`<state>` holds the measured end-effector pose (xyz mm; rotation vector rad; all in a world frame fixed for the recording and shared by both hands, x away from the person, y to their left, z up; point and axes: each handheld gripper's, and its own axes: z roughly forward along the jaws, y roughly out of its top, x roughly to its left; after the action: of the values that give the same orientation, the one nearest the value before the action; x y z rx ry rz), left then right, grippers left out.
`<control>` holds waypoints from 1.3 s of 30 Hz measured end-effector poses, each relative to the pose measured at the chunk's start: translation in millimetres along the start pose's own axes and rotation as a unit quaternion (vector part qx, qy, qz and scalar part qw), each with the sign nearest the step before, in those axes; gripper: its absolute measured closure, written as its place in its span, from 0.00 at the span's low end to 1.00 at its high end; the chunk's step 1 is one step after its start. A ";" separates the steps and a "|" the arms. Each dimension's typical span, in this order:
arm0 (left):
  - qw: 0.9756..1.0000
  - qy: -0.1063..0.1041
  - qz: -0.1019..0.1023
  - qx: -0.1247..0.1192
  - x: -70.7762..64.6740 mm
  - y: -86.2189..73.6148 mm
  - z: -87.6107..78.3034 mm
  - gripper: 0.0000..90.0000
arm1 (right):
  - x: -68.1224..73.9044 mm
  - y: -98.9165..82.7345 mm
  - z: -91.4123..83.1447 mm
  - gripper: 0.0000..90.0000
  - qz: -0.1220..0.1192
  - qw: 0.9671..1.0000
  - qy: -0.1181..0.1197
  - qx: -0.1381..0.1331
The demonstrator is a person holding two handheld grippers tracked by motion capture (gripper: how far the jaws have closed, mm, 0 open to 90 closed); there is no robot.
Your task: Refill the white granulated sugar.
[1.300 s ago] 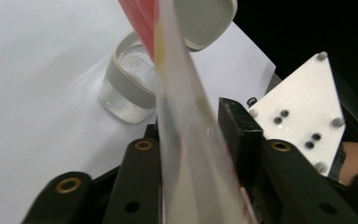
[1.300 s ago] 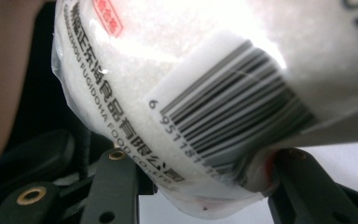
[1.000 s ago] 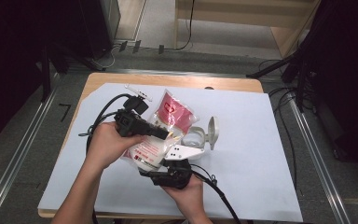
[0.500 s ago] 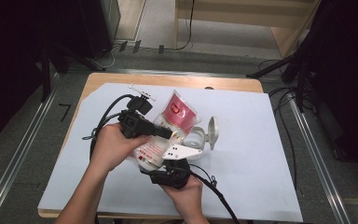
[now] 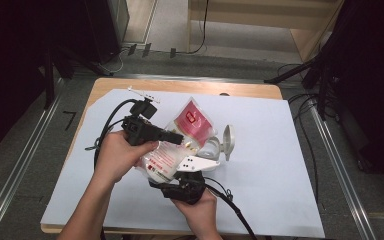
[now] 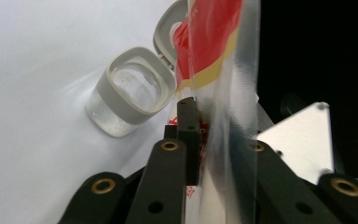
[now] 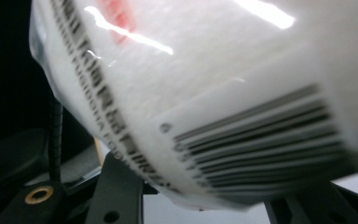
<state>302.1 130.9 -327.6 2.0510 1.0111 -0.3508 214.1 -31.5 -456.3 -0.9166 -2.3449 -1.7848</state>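
We had the bag (image 5: 180, 145) pinched in our left gripper (image 6: 200, 140) and cradled by our right gripper (image 5: 182, 176); the open jar (image 6: 130, 95) ahead sat unfilled.

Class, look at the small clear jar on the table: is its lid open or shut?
Open. The jar shows its bare mouth, and its hinged lid is flipped back behind it, beside the red-and-white bag.
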 end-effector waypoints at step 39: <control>0.999 0.029 0.022 0.033 -1.5 -0.1 -0.8 0.98 | 6.2 9.9 5.9 0.69 -0.012 0.999 0.015 0.033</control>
<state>300.9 130.7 -326.4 2.1510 0.9981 -0.3079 215.6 -22.1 -447.3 -0.8495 -2.3899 -1.7071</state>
